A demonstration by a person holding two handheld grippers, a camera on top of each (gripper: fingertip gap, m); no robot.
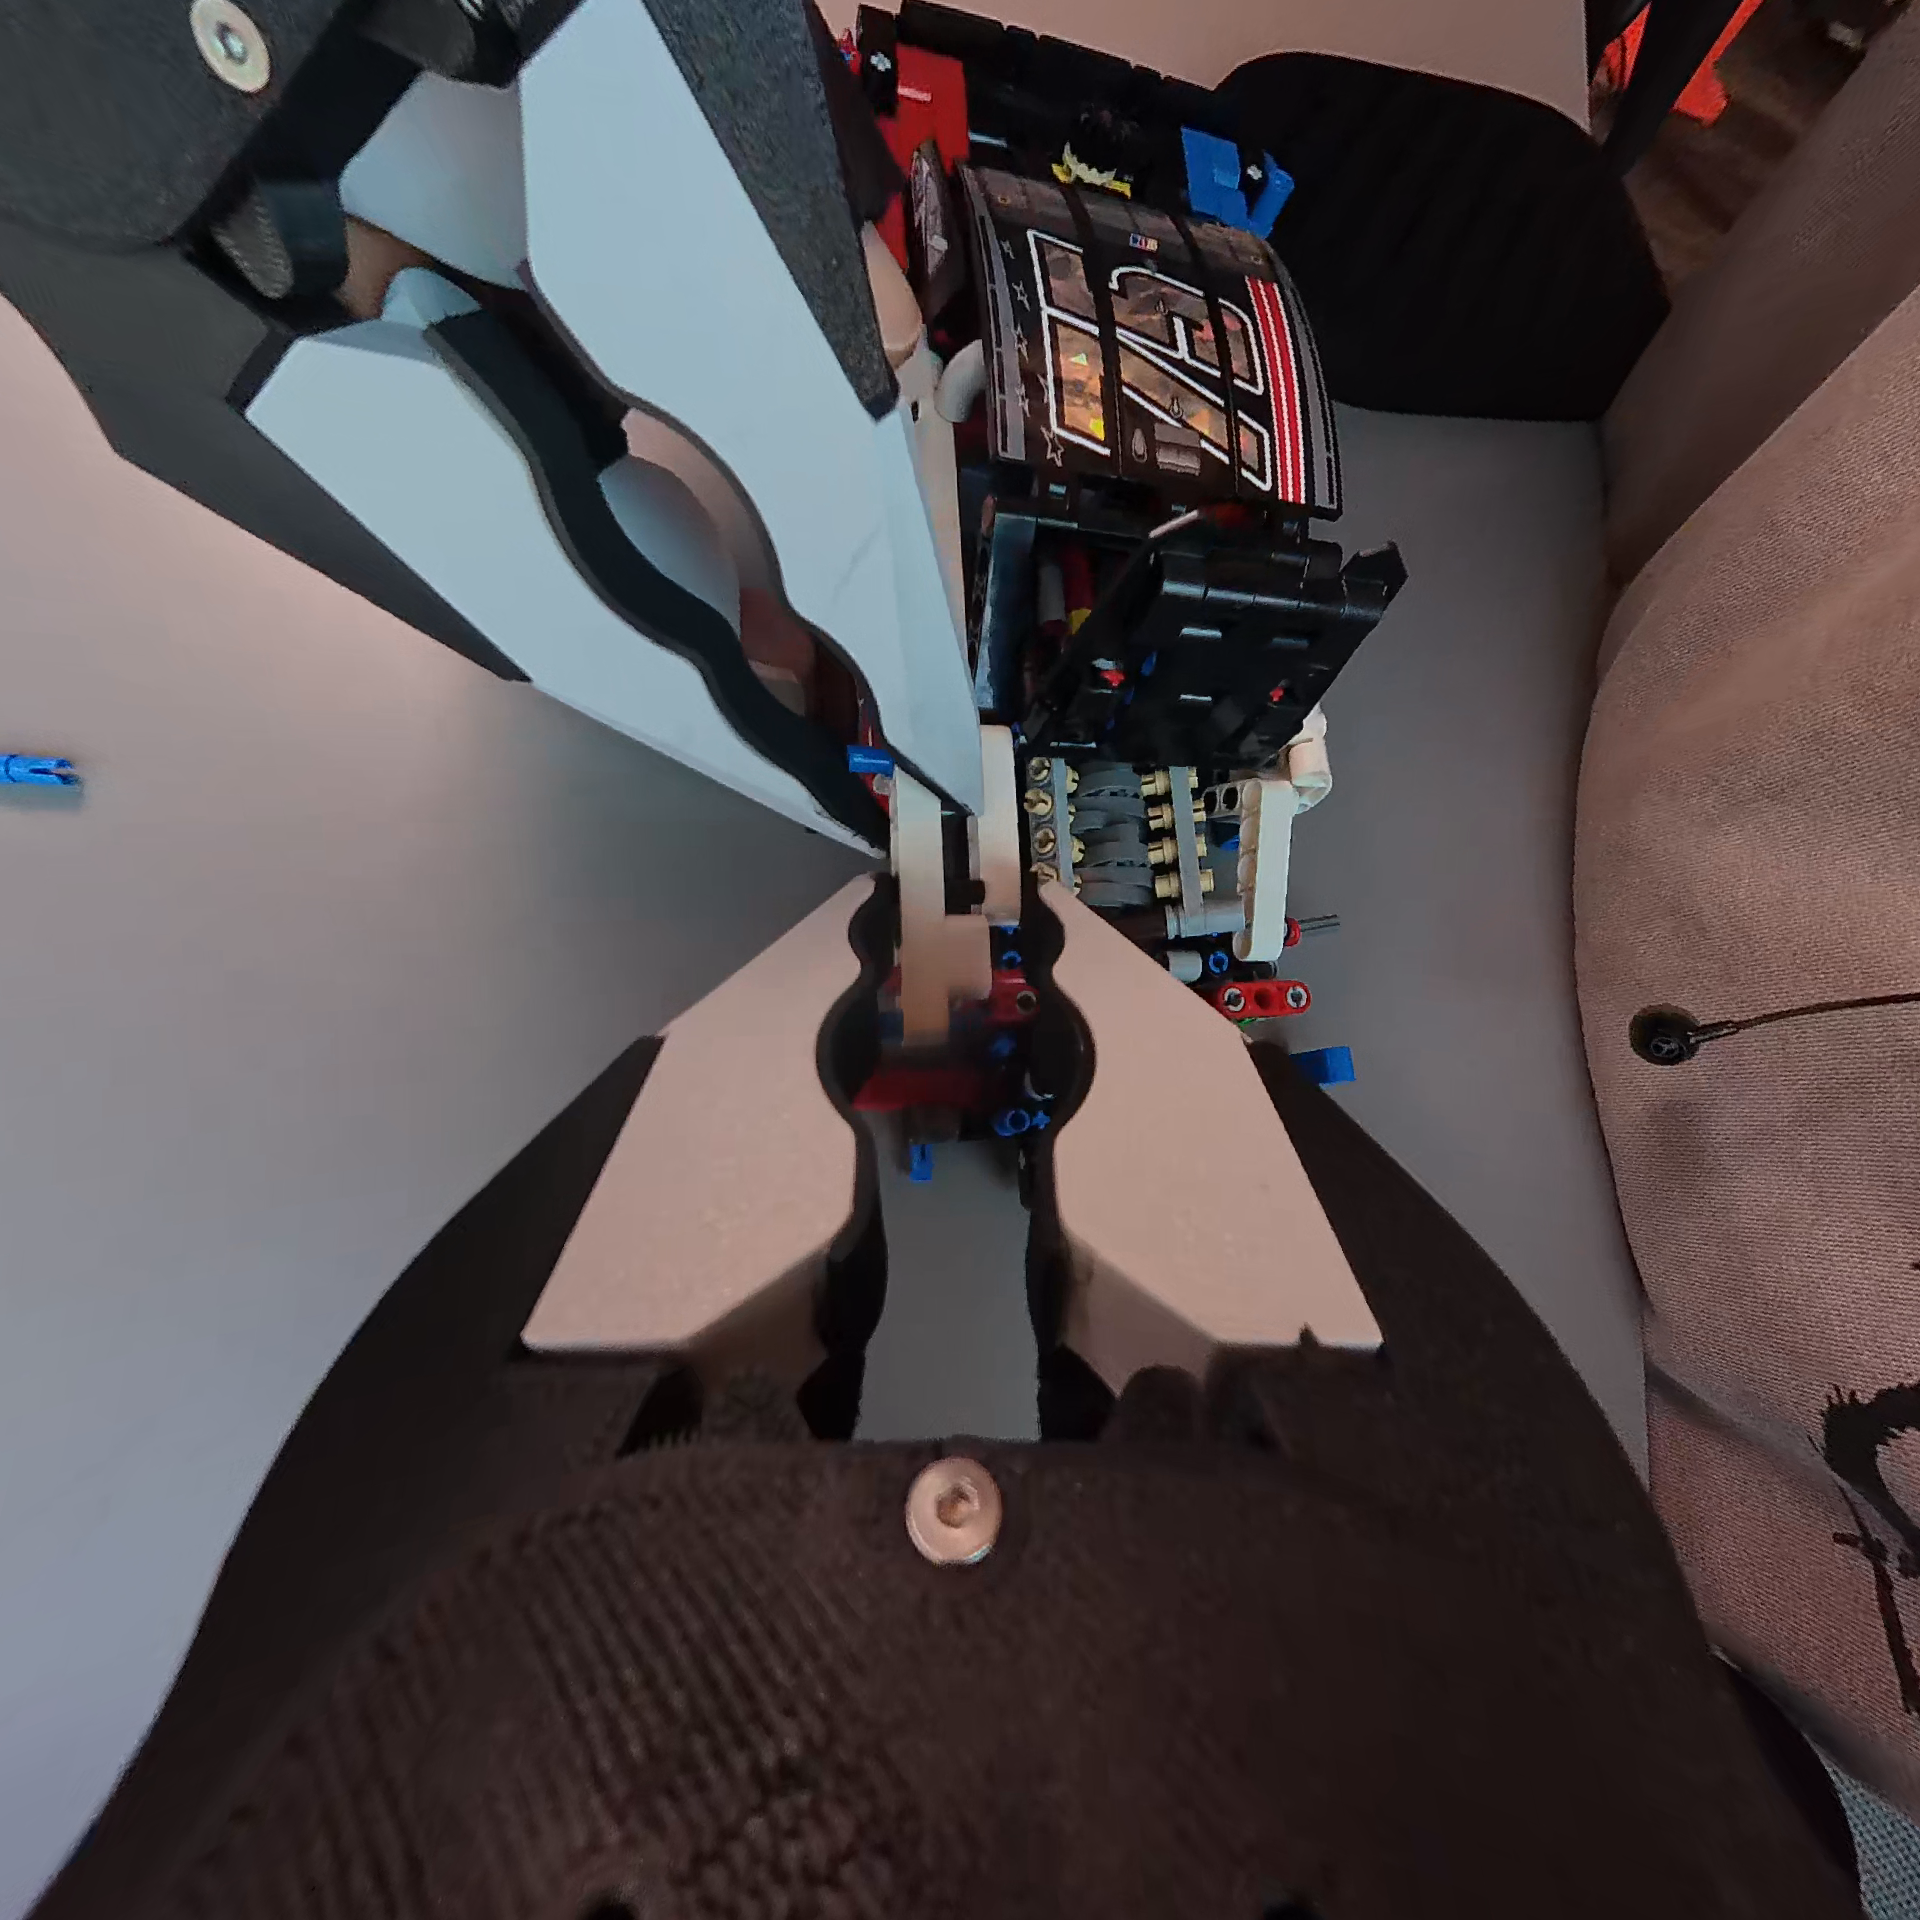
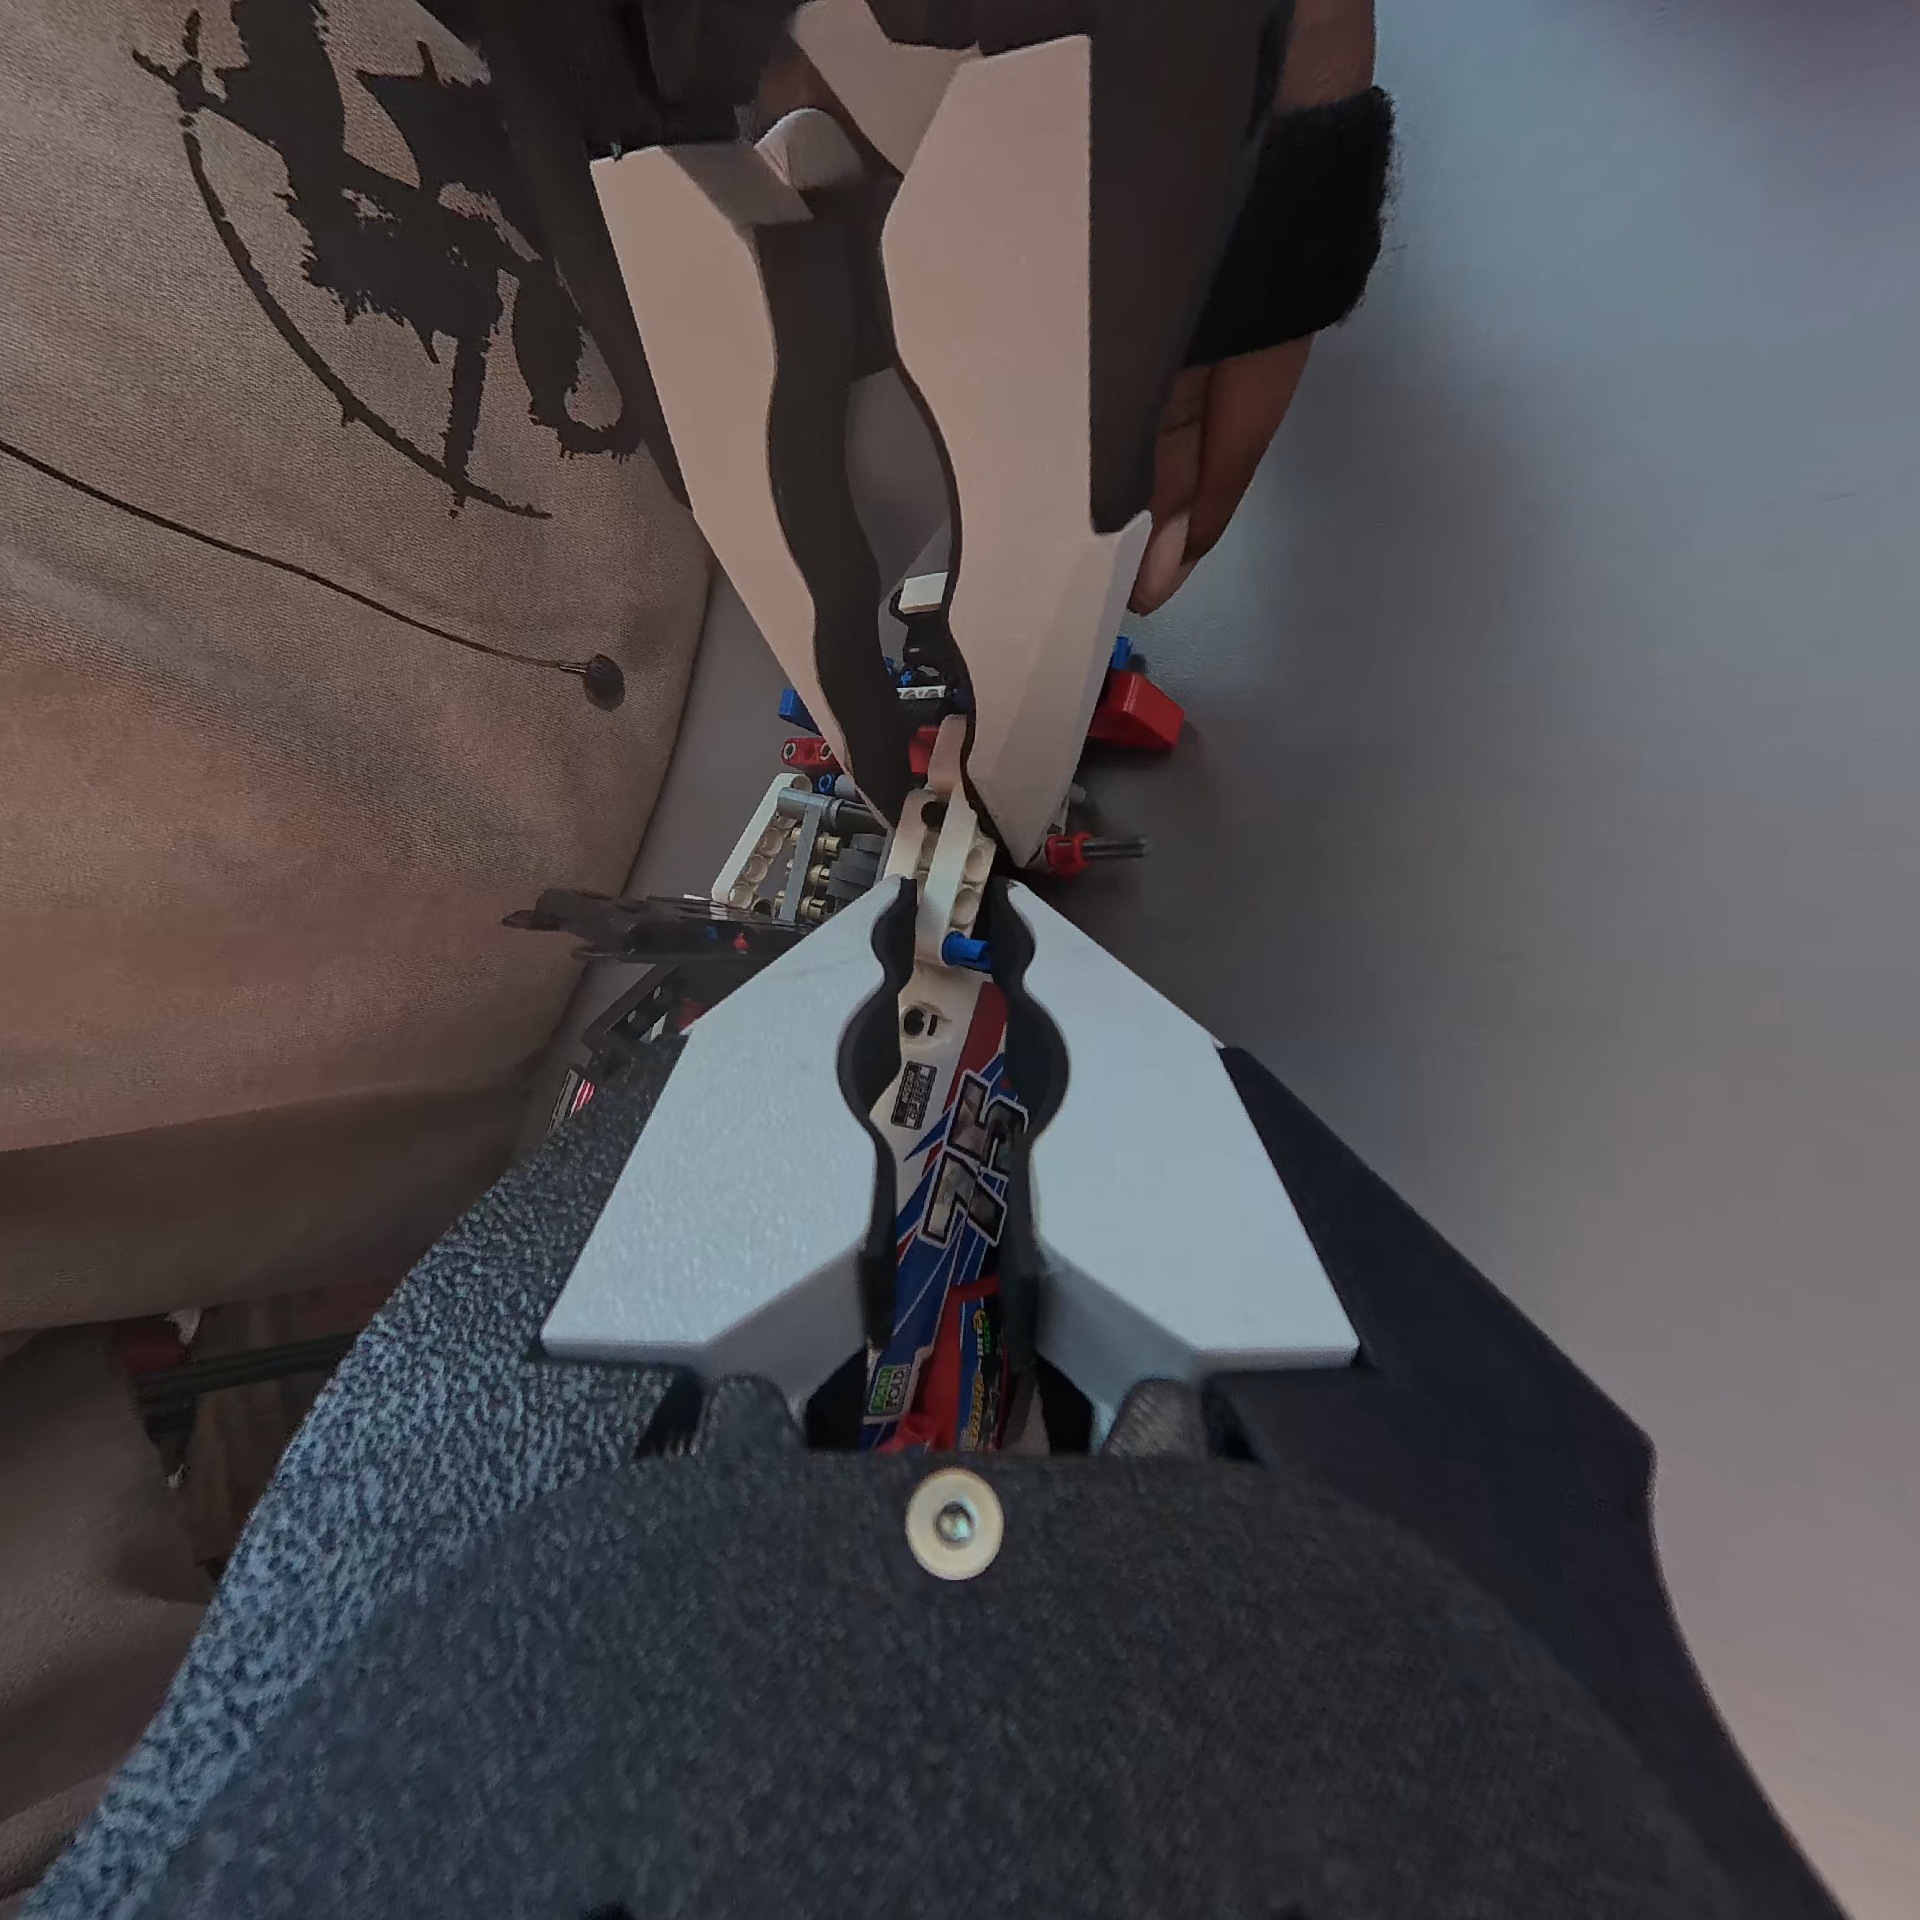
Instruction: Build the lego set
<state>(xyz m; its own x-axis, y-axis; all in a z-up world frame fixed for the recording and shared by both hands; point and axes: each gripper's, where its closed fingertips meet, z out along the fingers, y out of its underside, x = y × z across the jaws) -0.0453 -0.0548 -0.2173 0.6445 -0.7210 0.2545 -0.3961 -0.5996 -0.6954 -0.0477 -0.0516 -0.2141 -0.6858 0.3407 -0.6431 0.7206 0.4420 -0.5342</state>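
The lego car (image 1: 1153, 364), with a black stickered roof and a grey engine block (image 1: 1117, 847), lies on the grey table (image 1: 416, 1039). My left gripper (image 1: 958, 888) is shut on a white beam (image 1: 930, 935) at the car's near end. My right gripper (image 1: 930, 831) reaches in from the upper left and meets it at the same spot. In the right wrist view my right gripper (image 2: 953, 888) is shut on the car's white side panel (image 2: 935, 1122) with red and blue stickers. The left gripper (image 2: 951, 821) comes in from above, tip to tip with it.
A loose blue pin (image 1: 40, 774) lies far left on the table. A small blue piece (image 1: 1325, 1065) and a red beam (image 1: 1262, 997) sit by the car. A red piece (image 2: 1143, 717) lies beyond it. A person's brown shirt (image 1: 1766, 831) borders the table; a hand (image 2: 1195, 468) holds the left gripper.
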